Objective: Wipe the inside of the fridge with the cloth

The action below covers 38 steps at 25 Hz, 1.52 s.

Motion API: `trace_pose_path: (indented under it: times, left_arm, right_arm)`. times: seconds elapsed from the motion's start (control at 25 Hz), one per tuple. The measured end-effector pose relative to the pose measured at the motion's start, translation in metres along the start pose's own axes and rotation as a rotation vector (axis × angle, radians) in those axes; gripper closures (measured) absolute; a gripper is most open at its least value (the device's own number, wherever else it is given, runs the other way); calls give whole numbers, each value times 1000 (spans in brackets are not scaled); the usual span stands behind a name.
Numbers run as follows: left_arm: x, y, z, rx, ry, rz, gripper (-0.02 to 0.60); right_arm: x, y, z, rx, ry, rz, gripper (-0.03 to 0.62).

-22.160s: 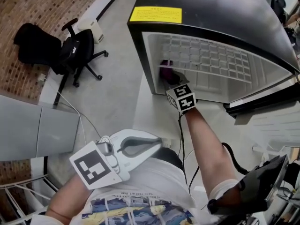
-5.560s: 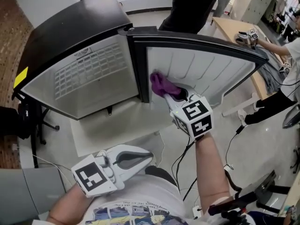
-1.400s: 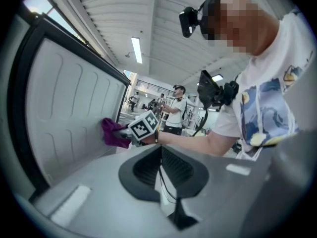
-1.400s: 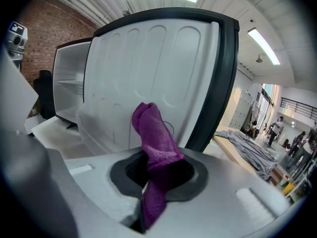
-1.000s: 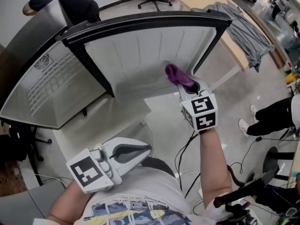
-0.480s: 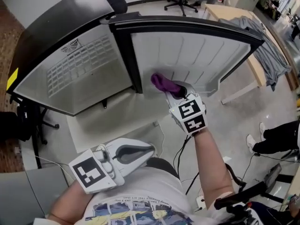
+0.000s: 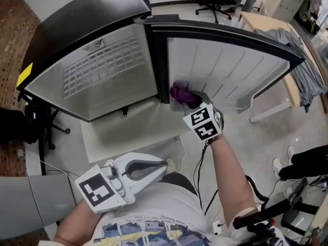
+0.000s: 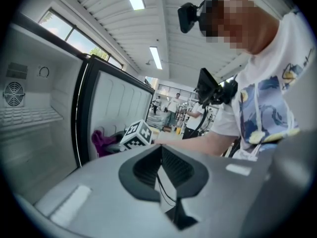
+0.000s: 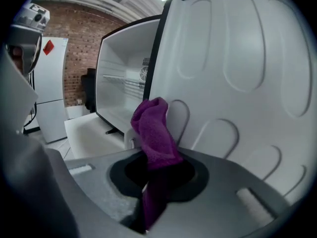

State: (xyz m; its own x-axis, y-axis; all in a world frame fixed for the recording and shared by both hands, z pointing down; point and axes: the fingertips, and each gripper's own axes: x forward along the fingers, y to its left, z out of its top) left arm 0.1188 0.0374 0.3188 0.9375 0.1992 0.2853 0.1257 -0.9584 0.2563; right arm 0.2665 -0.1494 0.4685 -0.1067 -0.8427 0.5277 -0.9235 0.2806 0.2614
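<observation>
Purple cloth (image 9: 153,128) | clamped in R tongs (image 7: 190,100), pressed vs fridge door (image 7: 230,70) inner panel, near hinge | L tongs (image 7: 165,163) closed, empty, held low

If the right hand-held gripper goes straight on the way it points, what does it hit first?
Likely the fridge door's white inner panel, through the purple cloth the right hand-held gripper holds; depth unclear.

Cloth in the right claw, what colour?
The cloth is purple, clearest in the right gripper view.
</observation>
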Motion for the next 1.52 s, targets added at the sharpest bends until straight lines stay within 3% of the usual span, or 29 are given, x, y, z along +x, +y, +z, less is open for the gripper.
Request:
trace_pose_path:
  times: [0.28,0.64,1.16,1.52]
  left_arm:
    - [14,2,5,8,5,-15,575]
    - [37,-5,7,13,23,-62,575]
    - [72,-23,10,41,57,-168,575]
    - [87,-37,10,59,75,-246,575]
  right_arm:
    - [1,-13,-20,-44,47,-42,540]
    - [-24,-51,-53,-20,87,-141,540]
    - [-82,-113,-105,-33,192,-380,540]
    - [-127,-137,-110,-73,181,-537,540]
